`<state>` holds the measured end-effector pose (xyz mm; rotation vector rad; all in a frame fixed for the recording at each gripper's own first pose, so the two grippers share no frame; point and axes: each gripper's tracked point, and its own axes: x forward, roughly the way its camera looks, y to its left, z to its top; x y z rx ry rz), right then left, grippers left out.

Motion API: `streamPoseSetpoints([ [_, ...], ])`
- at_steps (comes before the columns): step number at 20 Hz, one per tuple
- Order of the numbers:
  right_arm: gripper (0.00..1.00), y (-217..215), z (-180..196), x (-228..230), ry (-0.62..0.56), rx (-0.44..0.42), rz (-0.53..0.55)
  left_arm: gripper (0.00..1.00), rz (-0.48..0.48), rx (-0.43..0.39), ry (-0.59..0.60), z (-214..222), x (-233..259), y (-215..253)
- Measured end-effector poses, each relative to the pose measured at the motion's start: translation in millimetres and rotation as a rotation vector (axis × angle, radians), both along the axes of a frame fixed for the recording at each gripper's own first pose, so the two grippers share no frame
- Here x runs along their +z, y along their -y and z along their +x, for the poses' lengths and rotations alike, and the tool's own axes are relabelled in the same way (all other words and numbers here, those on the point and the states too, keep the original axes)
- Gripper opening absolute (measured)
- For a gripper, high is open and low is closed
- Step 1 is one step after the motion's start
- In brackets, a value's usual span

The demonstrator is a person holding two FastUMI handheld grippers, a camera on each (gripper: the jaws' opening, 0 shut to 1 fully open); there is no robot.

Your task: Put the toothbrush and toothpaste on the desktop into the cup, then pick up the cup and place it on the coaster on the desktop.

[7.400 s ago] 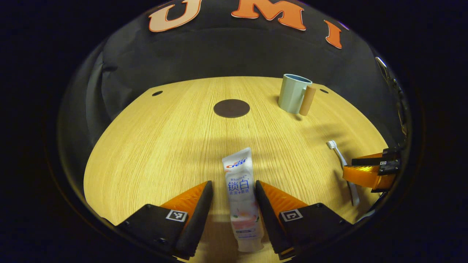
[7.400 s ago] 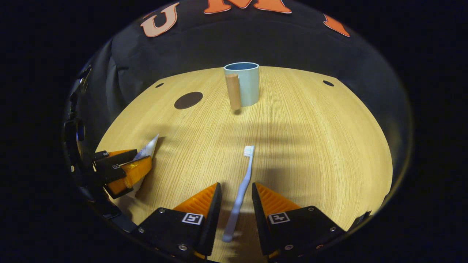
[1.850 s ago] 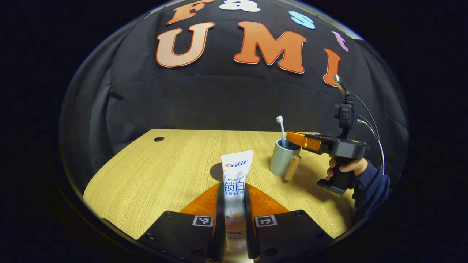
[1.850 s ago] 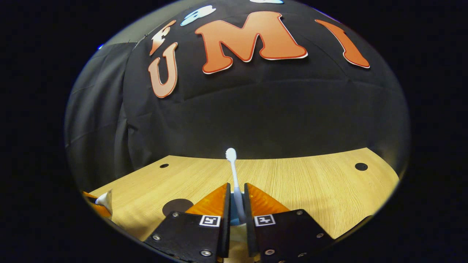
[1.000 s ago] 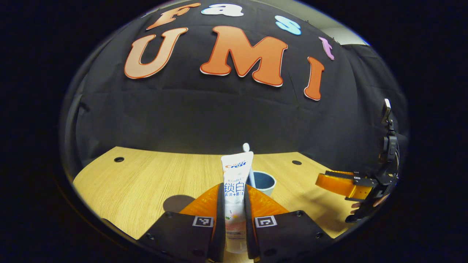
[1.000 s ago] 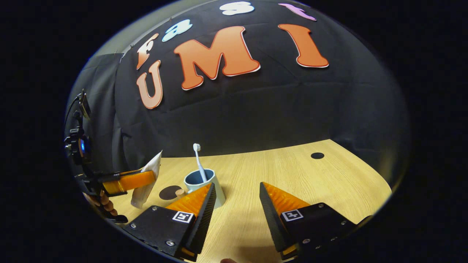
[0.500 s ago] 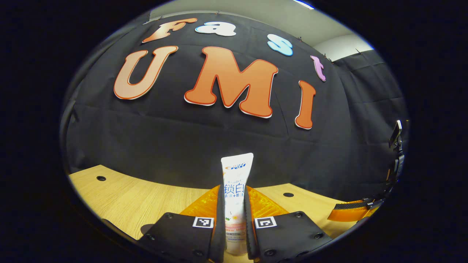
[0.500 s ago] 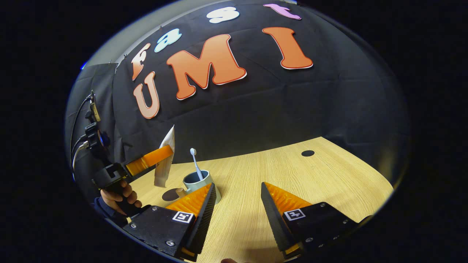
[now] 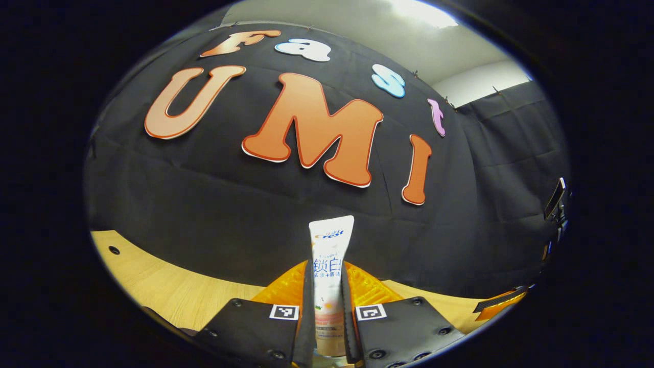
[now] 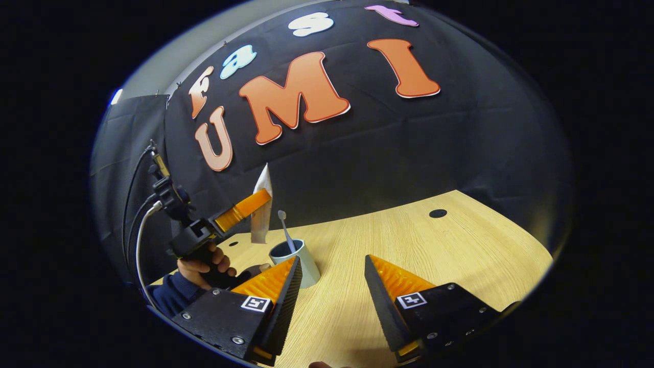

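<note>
Above the cup [image 10: 299, 263], your left tongs [image 9: 327, 306] clamp the toothpaste [image 9: 328, 276]; your right tongs [image 10: 331, 286] gape wide over the worktop [image 10: 419, 240]; the toothbrush [image 10: 286, 230] stands inside.

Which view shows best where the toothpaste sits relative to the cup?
The right gripper view: the toothpaste, clamped in the left gripper, hangs upright just above and beside the cup, which holds the toothbrush. The left gripper view shows the tube close up between its fingers, against the booth wall.

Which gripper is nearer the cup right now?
Left. The left gripper holds the toothpaste just above and beside the cup; the right gripper sits open, farther back toward the near side.
</note>
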<state>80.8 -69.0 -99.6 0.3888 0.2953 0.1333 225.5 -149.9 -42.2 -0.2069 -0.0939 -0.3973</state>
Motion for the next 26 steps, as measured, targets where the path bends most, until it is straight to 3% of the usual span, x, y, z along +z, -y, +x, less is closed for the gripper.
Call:
streamPoseSetpoints([
  [13,0.75,-1,8,-26,-0.063,0.006,-0.001,0.27,0.075,-0.081,-0.094,23,-62,39],
  [26,0.75,-15,2,-21,-0.07,0.024,0.004,0.35,0.119,-0.117,-0.223,-2,-87,31],
])
